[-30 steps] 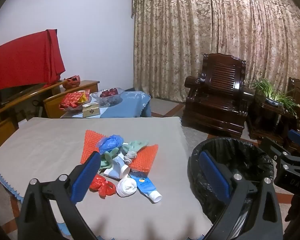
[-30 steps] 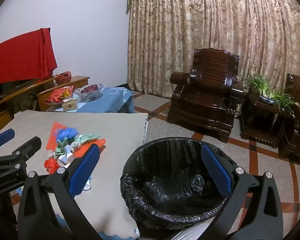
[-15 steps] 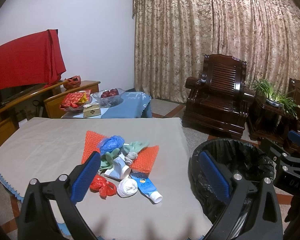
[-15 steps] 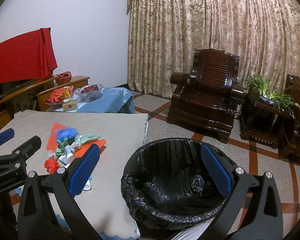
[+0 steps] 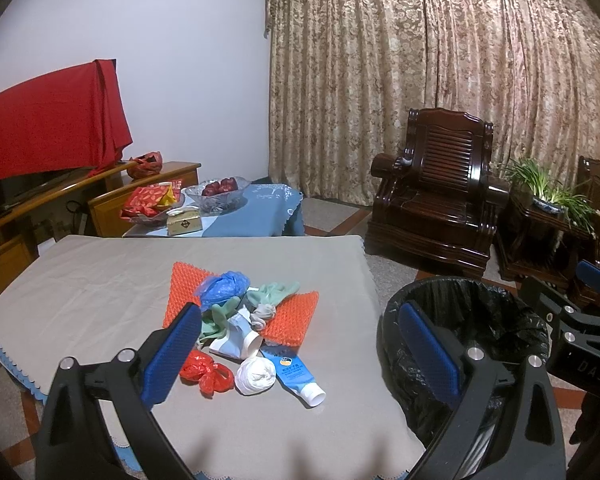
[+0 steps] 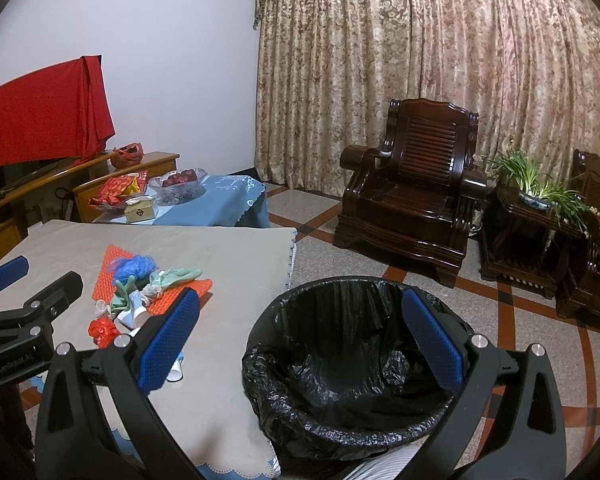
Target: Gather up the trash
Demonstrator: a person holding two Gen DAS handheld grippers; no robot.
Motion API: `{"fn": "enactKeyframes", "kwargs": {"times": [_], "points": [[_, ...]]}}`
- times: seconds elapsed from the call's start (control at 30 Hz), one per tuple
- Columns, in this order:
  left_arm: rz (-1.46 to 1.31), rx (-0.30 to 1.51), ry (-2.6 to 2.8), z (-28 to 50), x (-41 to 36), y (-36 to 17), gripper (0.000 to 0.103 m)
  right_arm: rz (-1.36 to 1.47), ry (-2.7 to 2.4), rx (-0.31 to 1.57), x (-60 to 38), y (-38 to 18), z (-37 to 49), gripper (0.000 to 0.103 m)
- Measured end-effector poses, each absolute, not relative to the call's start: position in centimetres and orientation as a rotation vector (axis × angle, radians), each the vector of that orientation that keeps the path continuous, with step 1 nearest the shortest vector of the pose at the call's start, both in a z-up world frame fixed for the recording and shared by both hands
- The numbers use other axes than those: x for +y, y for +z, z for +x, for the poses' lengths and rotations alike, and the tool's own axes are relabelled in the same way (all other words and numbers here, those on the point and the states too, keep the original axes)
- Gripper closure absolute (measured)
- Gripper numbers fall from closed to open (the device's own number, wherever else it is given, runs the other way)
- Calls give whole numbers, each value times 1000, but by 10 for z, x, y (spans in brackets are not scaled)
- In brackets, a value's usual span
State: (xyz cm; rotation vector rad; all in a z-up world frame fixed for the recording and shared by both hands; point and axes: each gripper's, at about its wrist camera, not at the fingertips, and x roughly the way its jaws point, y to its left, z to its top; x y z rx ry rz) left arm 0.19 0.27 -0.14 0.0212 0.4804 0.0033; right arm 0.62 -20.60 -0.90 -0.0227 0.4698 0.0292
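Ahead, trash pile [image 5: 244, 328] on table [image 5: 100, 288] beyond wide-open, empty left gripper [image 5: 300, 352]; right gripper [image 6: 300, 338] likewise agape over bin [image 6: 340, 364]

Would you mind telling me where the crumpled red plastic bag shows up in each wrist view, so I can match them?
Left wrist view: the red plastic bag lies low and left of centre, beside the white wad.
Right wrist view: the red plastic bag sits at the left, partly behind the claw's left finger.
Shared landmark: the black-lined trash bin, right of the table.
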Motion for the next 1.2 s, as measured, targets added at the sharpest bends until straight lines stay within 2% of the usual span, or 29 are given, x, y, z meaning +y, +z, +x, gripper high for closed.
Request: {"fn": "enactKeyframes", "kwargs": {"times": [1.2], "points": [[21, 481, 4, 5, 6, 0, 6, -22, 29, 471, -206, -11, 7, 5]]}}
